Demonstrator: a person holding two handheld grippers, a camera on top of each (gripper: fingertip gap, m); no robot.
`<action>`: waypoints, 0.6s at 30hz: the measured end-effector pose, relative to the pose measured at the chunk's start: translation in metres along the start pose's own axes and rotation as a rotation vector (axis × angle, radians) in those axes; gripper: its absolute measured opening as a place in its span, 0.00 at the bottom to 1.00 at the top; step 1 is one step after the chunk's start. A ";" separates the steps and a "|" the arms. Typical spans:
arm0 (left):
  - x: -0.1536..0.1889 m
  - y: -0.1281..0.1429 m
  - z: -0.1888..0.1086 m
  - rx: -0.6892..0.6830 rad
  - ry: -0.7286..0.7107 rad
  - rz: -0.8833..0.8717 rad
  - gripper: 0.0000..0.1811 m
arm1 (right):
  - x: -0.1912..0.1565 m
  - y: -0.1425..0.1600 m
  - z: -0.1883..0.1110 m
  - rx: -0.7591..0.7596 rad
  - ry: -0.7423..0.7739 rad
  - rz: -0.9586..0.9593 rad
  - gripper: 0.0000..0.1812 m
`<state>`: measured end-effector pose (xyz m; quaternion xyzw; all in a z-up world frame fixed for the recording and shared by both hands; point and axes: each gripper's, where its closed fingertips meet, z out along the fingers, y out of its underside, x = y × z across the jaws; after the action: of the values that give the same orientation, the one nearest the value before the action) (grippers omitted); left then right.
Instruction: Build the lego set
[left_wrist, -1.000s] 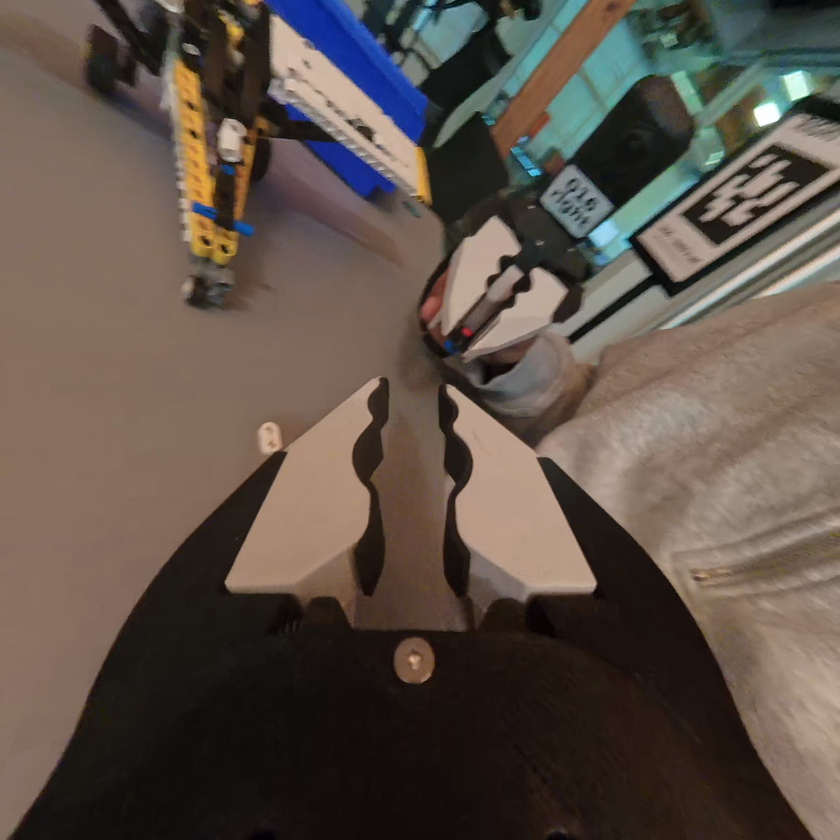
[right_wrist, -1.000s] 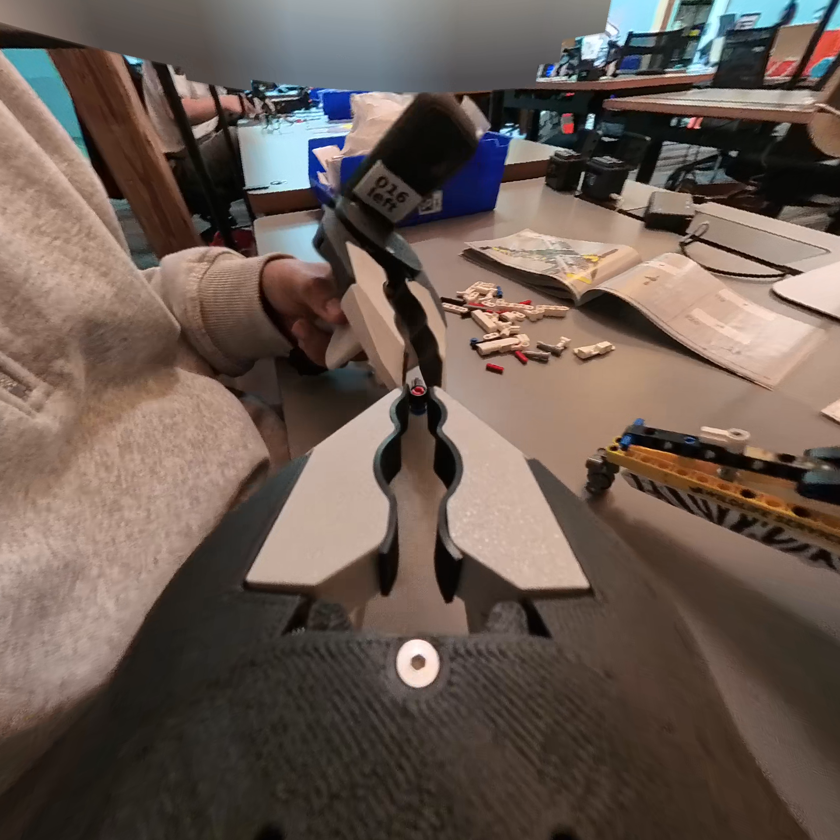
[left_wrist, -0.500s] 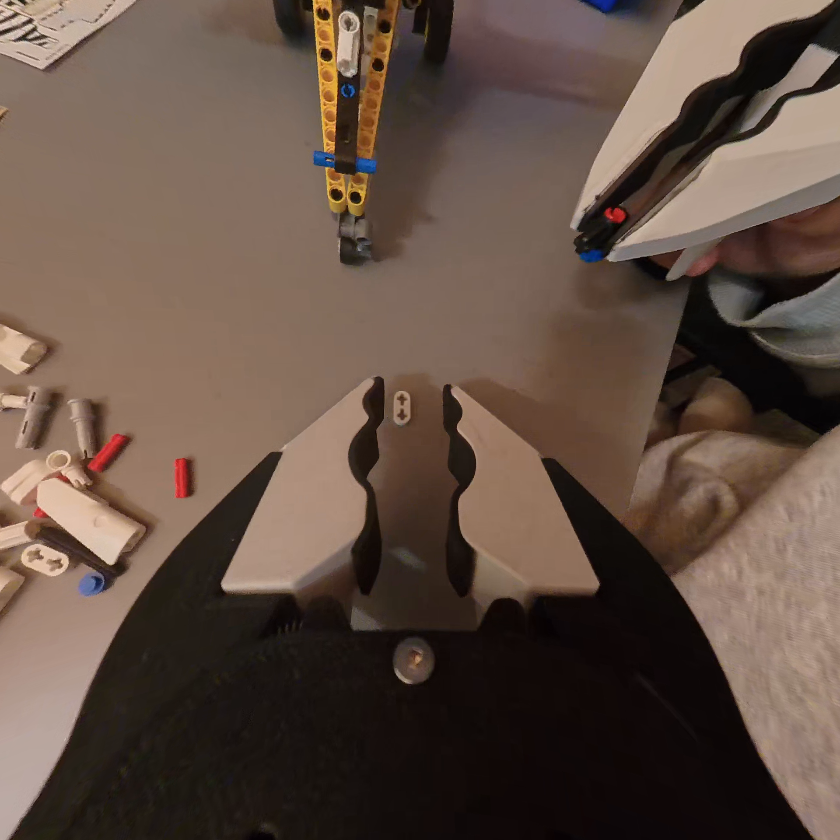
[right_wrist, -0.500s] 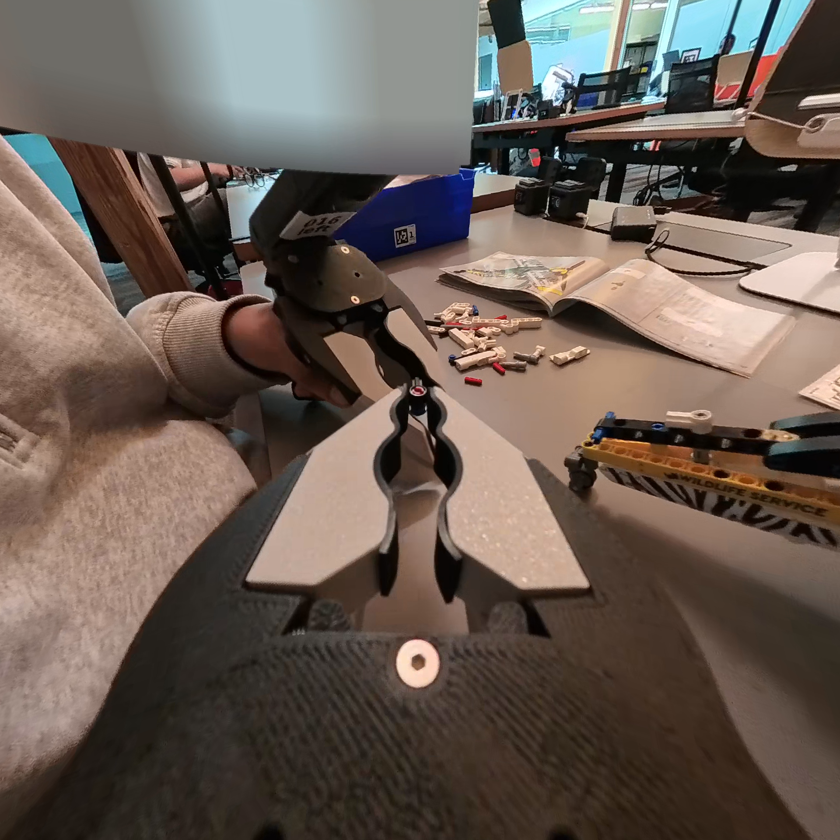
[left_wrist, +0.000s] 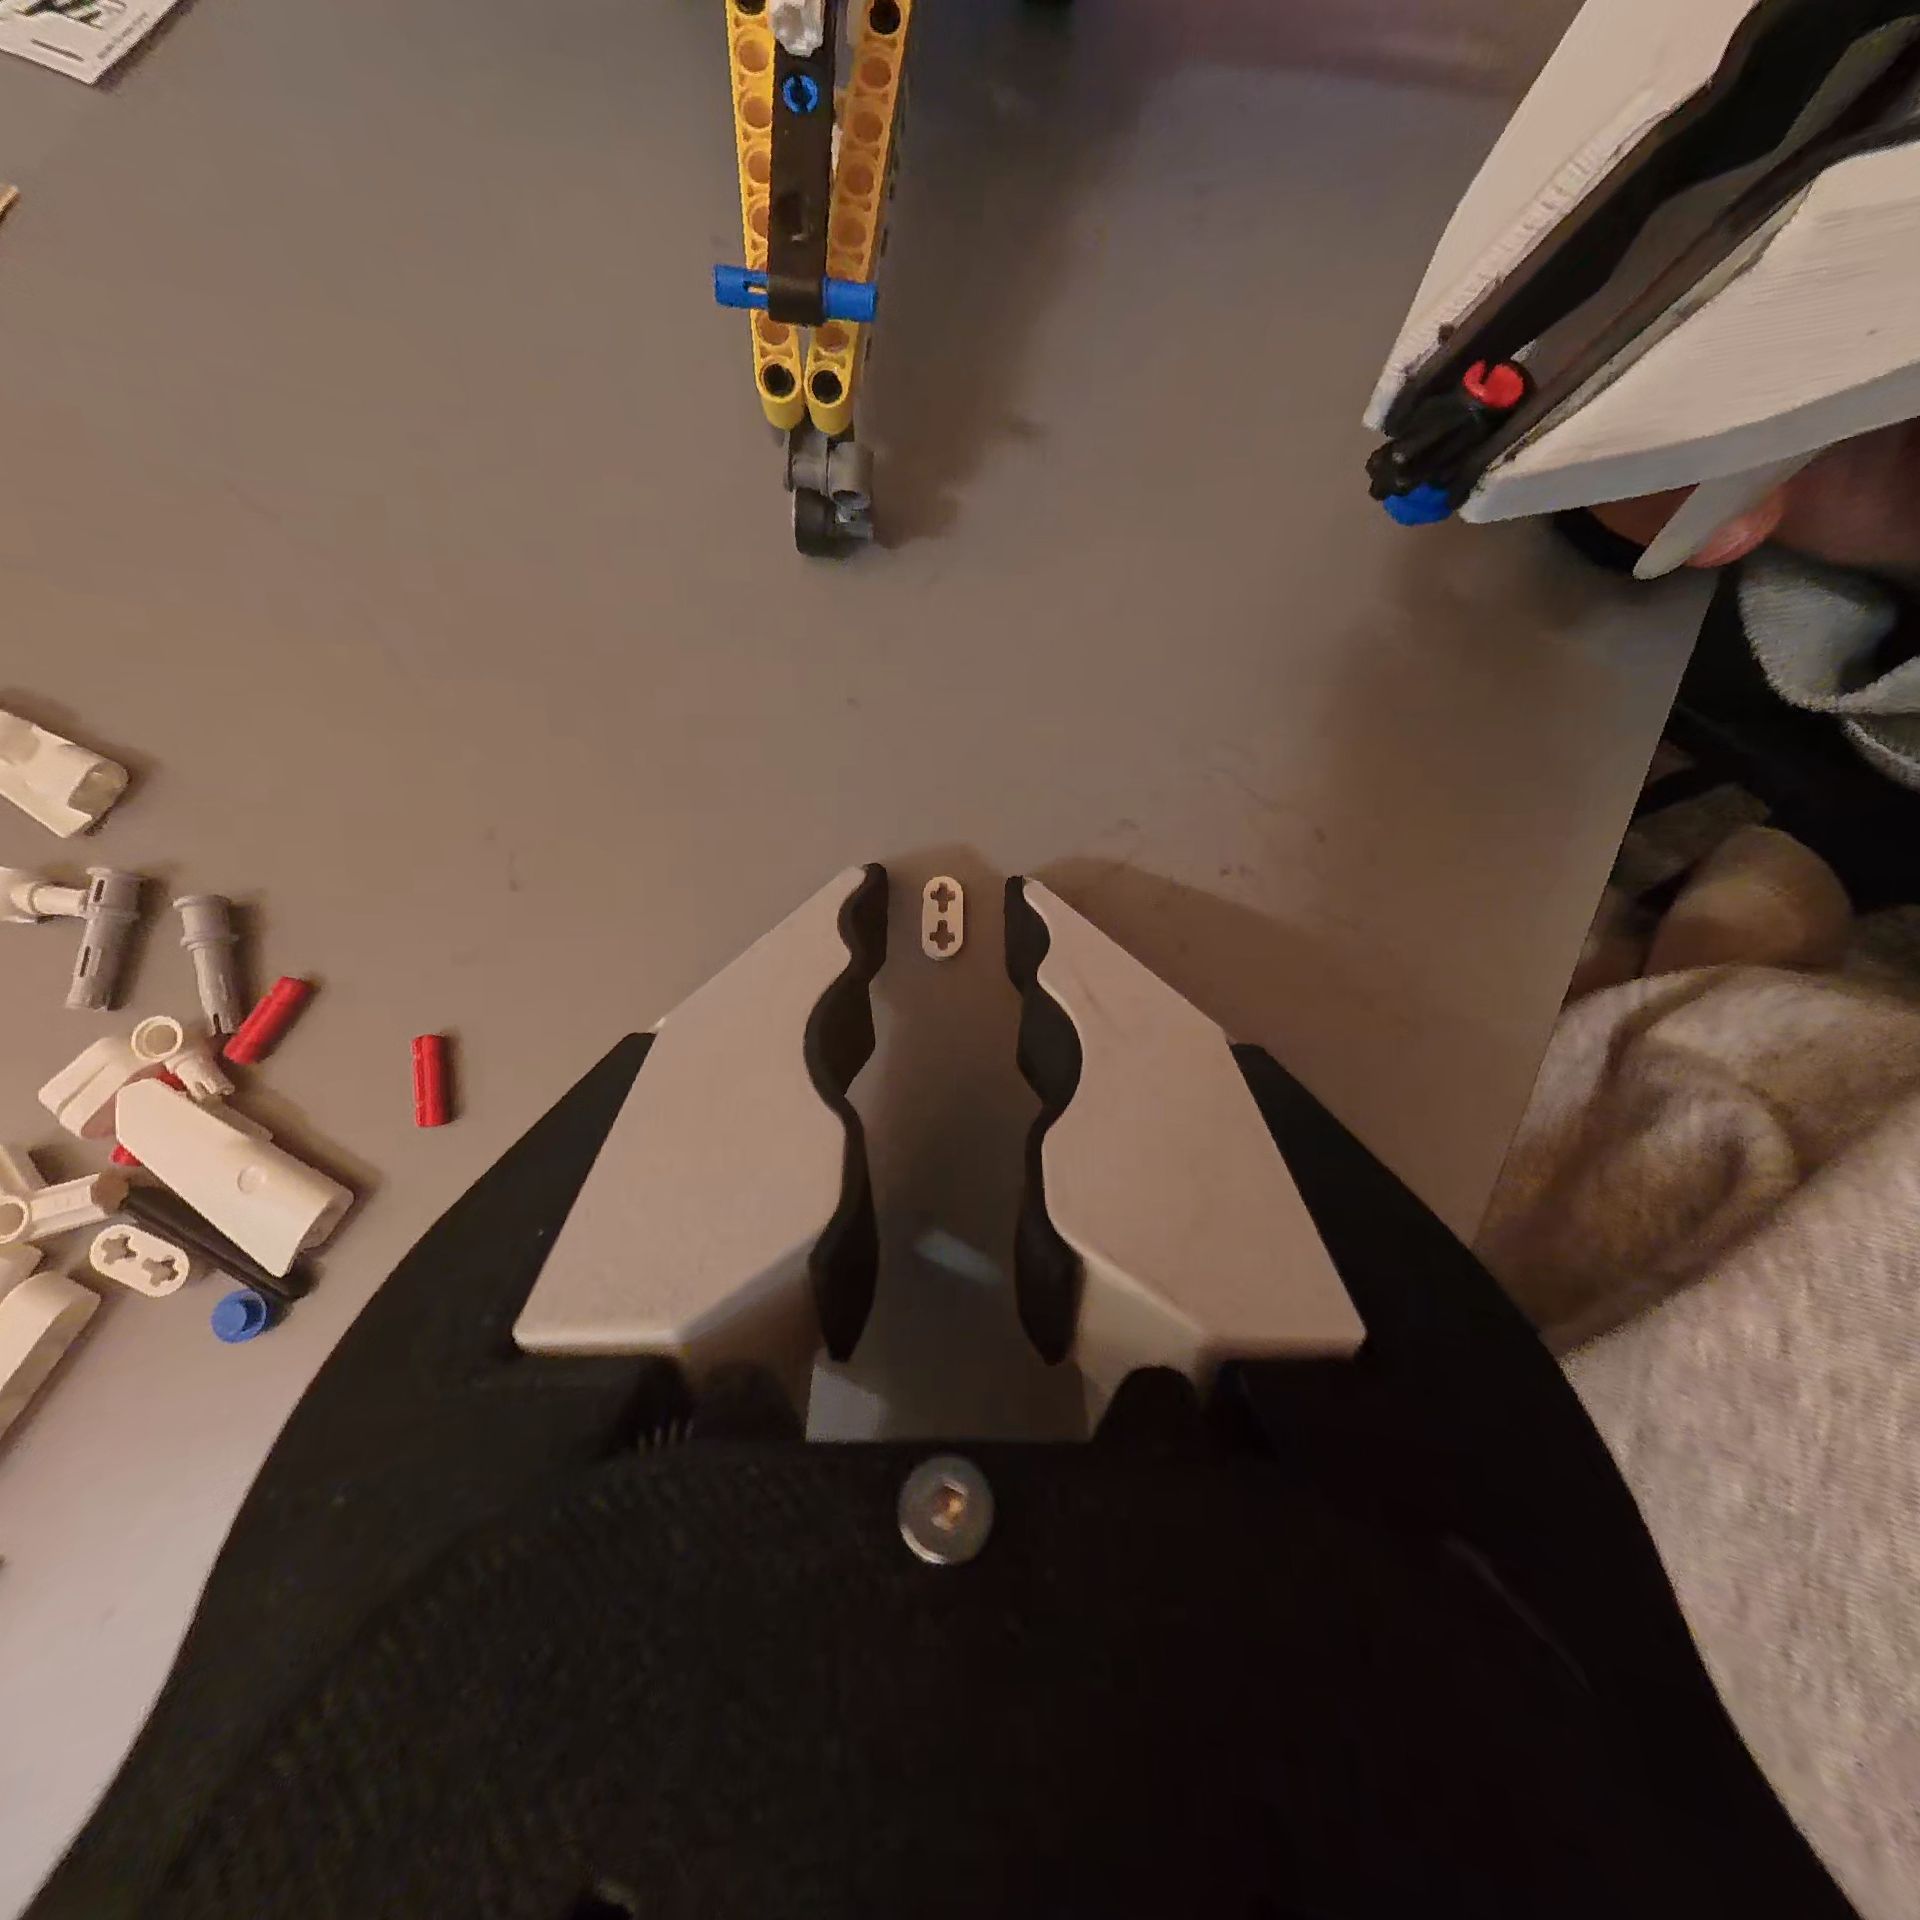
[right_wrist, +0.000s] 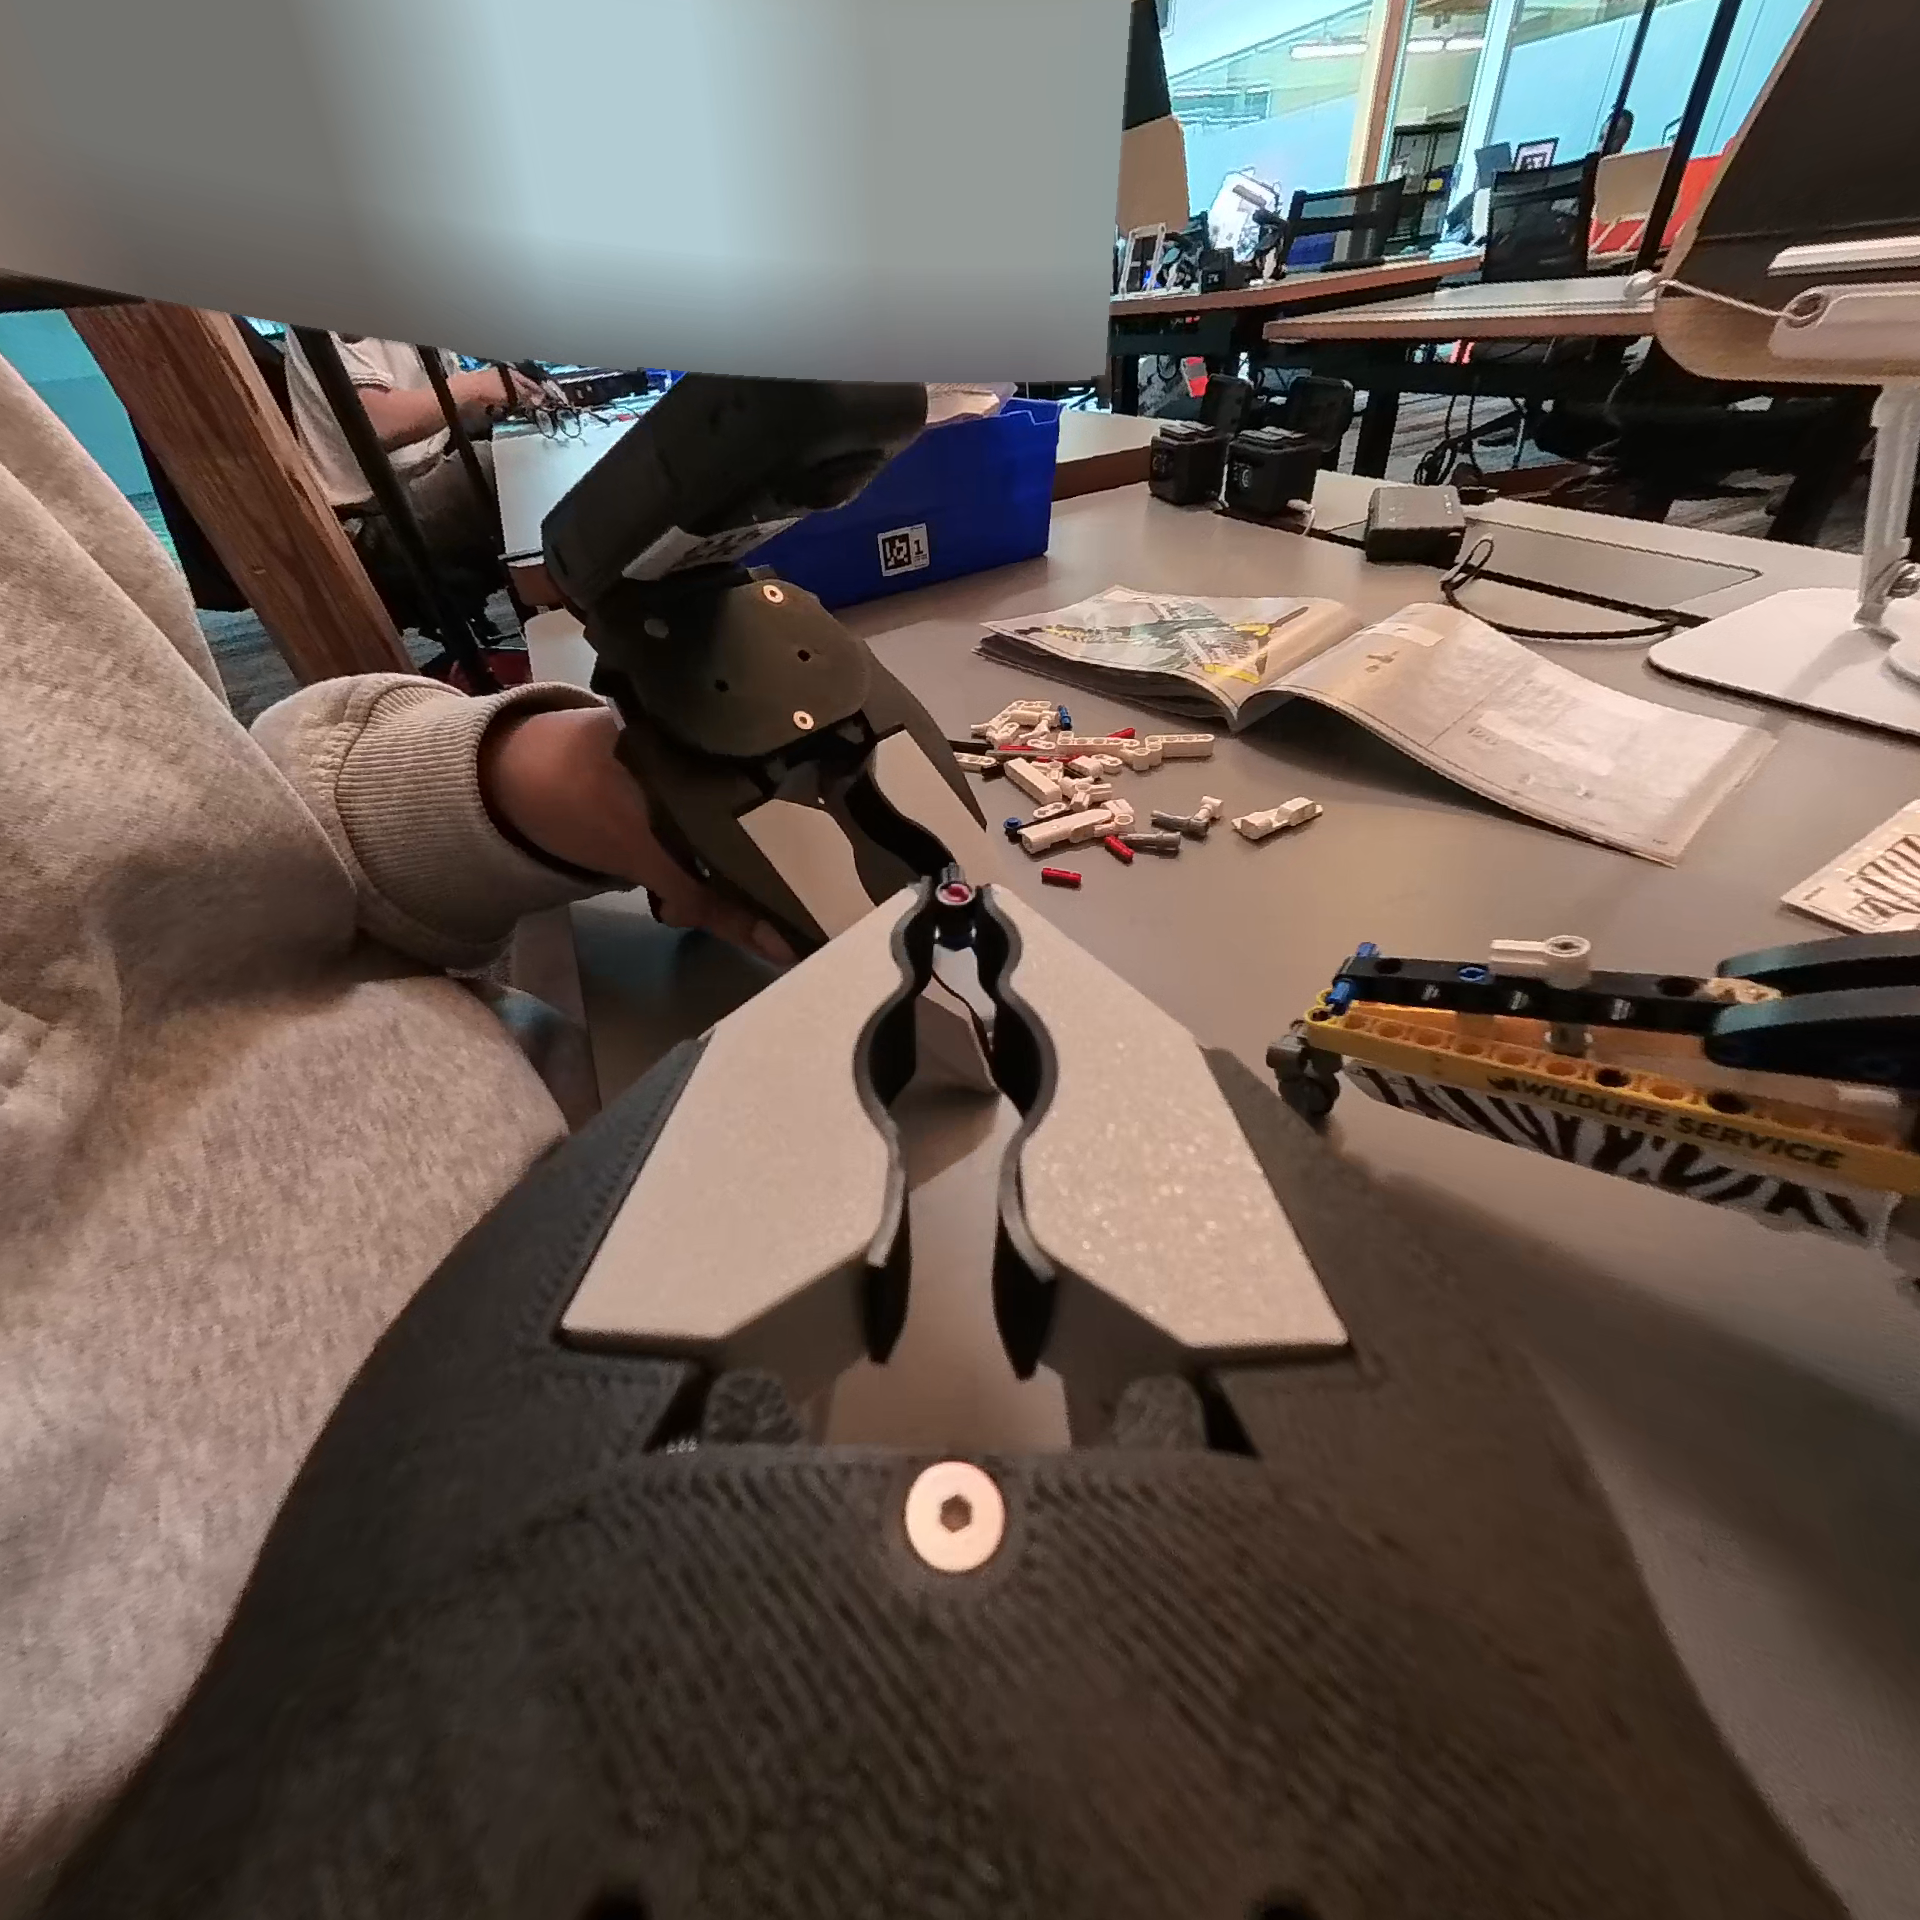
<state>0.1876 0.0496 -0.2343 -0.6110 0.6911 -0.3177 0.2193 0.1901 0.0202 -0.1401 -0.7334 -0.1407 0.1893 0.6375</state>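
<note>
While my left gripper hangs low over the grey worktop, its jaws stand apart with a small white two-hole link lying flat on the surface between the tips; whether they touch it I cannot tell. My right gripper is clamped on a short black piece with a red pin and a blue end, held up in the air off to the right, near the worktop's edge. Ahead of me sits the yellow and black model, its small grey wheel pointing my way. Loose white, grey and red pieces lie scattered on the left, and an open instruction booklet rests farther back beside a blue bin
</note>
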 end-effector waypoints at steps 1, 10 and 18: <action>0.000 0.000 0.000 -0.003 -0.004 0.005 0.12 | 0.000 0.000 0.000 0.003 0.002 0.002 0.03; 0.001 0.003 -0.002 -0.049 -0.045 0.059 0.04 | 0.004 -0.003 -0.003 0.024 0.014 0.019 0.03; 0.013 -0.050 -0.031 0.373 0.291 -0.253 0.03 | 0.016 -0.003 -0.001 0.020 0.075 0.058 0.03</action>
<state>0.1993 0.0392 -0.1757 -0.5895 0.5630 -0.5488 0.1850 0.2049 0.0270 -0.1389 -0.7374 -0.0935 0.1818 0.6438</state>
